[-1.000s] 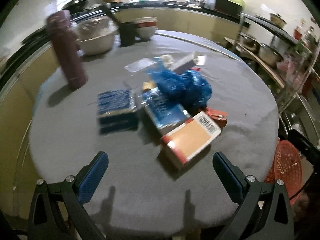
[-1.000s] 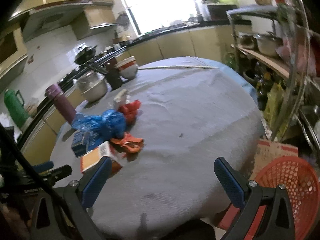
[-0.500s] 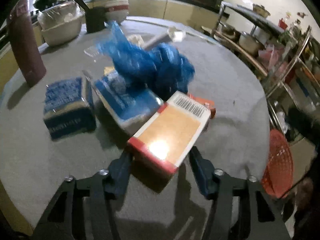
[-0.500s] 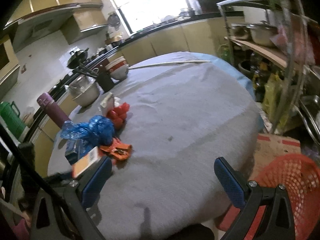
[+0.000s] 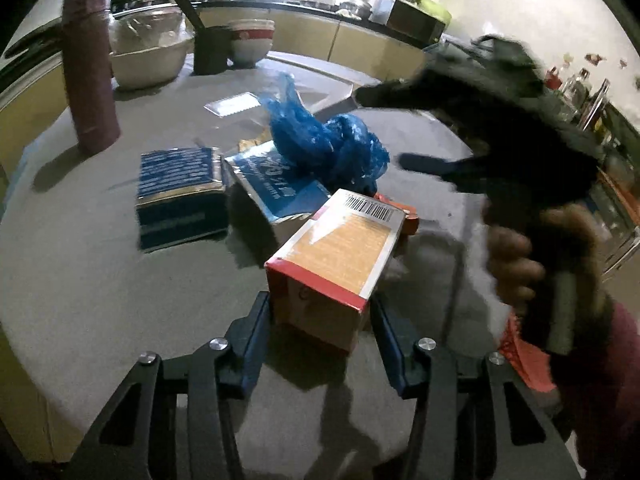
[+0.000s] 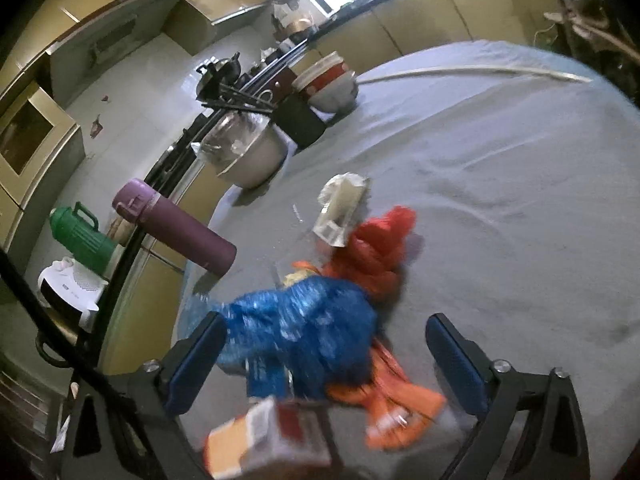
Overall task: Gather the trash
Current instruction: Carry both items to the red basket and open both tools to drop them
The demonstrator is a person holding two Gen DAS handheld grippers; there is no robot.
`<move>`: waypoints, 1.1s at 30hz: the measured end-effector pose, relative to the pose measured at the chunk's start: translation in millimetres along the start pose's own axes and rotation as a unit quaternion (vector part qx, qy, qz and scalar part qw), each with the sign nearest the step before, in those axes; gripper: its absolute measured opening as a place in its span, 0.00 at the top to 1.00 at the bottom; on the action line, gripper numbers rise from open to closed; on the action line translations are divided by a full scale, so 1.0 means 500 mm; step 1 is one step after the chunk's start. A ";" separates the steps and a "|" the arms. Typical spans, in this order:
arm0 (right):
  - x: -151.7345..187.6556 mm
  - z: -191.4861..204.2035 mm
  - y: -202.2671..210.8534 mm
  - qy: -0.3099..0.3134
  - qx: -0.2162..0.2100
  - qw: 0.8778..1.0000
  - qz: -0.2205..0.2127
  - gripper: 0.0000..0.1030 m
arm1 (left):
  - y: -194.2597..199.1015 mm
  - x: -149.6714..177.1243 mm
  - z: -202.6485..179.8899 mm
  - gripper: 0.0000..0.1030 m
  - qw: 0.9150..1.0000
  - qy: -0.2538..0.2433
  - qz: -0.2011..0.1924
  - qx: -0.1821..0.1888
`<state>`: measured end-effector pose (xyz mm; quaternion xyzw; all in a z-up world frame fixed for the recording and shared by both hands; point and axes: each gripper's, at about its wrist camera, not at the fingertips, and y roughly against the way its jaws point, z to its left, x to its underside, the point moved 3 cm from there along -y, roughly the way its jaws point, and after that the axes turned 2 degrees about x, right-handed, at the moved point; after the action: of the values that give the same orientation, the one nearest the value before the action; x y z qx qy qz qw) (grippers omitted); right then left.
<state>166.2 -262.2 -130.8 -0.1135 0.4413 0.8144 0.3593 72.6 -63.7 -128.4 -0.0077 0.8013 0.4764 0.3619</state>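
Note:
My left gripper [image 5: 320, 316] is shut on the near end of an orange and red carton [image 5: 340, 256] with a barcode, held just above the grey round table [image 5: 100, 280]. Behind it lie a blue plastic bag [image 5: 328, 144], a blue packet [image 5: 276, 184] and a dark blue box [image 5: 178, 196]. My right gripper [image 6: 324, 352] is open, its jaws either side of the blue bag [image 6: 304, 332]. It shows dark and blurred in the left wrist view [image 5: 500, 140]. An orange wrapper [image 6: 400, 408], a red bag [image 6: 380, 248] and the carton [image 6: 260, 448] lie around it.
A purple flask [image 5: 92, 68], a steel bowl [image 5: 148, 52], a dark chopstick holder [image 5: 212, 48] and stacked bowls [image 5: 250, 40] stand at the table's far side. A clear packet [image 5: 236, 104] lies flat. A white pouch [image 6: 340, 208] lies beyond the red bag. A red basket [image 5: 524, 360] sits below the table's right edge.
My left gripper closed on the carton and lifted its near end. My right gripper swung left and down over the trash pile, straddling the blue bag.

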 end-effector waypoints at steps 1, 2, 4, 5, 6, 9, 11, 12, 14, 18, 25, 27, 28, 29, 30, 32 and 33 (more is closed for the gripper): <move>0.004 0.005 -0.019 -0.001 -0.005 1.000 0.014 0.27 | 0.008 0.003 0.002 0.50 1.000 -0.001 -0.002 -0.001; 0.009 0.006 -0.030 0.001 -0.002 1.000 0.025 0.49 | 0.016 0.006 0.002 0.50 1.000 -0.004 -0.004 -0.004; 0.021 0.013 -0.028 0.006 -0.001 1.000 0.017 0.51 | 0.034 0.013 -0.001 0.50 1.000 -0.006 -0.011 -0.009; 0.027 0.020 -0.015 0.014 0.000 1.000 0.006 0.58 | 0.041 0.012 -0.002 0.50 1.000 -0.006 -0.014 -0.010; 0.032 0.018 0.002 0.018 0.000 1.000 -0.003 0.60 | 0.049 0.010 -0.005 0.50 1.000 -0.006 -0.018 -0.013; 0.039 0.015 0.075 0.021 -0.004 0.998 -0.052 0.60 | 0.071 0.001 -0.017 0.50 0.999 -0.014 -0.032 -0.020; 0.041 0.001 0.129 0.012 -0.011 0.996 -0.083 0.60 | 0.075 -0.003 -0.034 0.50 0.999 -0.025 -0.037 -0.020; 0.044 -0.014 0.162 0.001 -0.021 0.995 -0.097 0.60 | 0.074 -0.005 -0.045 0.50 0.999 -0.032 -0.038 -0.022; 0.053 -0.041 0.214 -0.017 -0.030 0.993 -0.114 0.60 | 0.067 -0.009 -0.065 0.50 0.998 -0.039 -0.036 -0.016; 0.097 -0.129 0.326 -0.062 -0.044 0.987 -0.143 0.60 | 0.046 -0.017 -0.129 0.50 0.997 -0.076 -0.032 -0.003; 0.156 -0.272 0.413 -0.163 -0.061 0.972 -0.160 0.60 | 0.000 -0.014 -0.177 0.50 0.997 -0.073 -0.005 0.005; 0.171 -0.291 0.432 -0.172 -0.052 0.970 -0.165 0.60 | 0.005 -0.017 -0.192 0.50 0.996 -0.085 -0.005 0.001; 0.182 -0.300 0.446 -0.171 -0.037 0.970 -0.166 0.60 | 0.012 -0.016 -0.205 0.50 0.996 -0.093 -0.009 -0.001; 0.192 -0.309 0.460 -0.169 -0.022 0.971 -0.167 0.60 | 0.015 -0.022 -0.215 0.50 0.995 -0.102 -0.012 0.001; 0.205 -0.319 0.477 -0.168 -0.010 0.971 -0.168 0.60 | 0.018 -0.025 -0.230 0.50 0.994 -0.111 -0.014 0.006; 0.240 -0.350 0.525 -0.173 0.019 0.970 -0.171 0.61 | 0.016 -0.025 -0.286 0.50 0.989 -0.144 -0.011 0.023; 0.256 -0.366 0.548 -0.177 0.031 0.968 -0.173 0.61 | 0.015 -0.025 -0.305 0.50 0.987 -0.155 -0.009 0.029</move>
<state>-137.3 -443.2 -127.6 -0.0313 0.3696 0.7329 0.5703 -8.0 -181.2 -72.1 0.0702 0.7487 0.4451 0.4862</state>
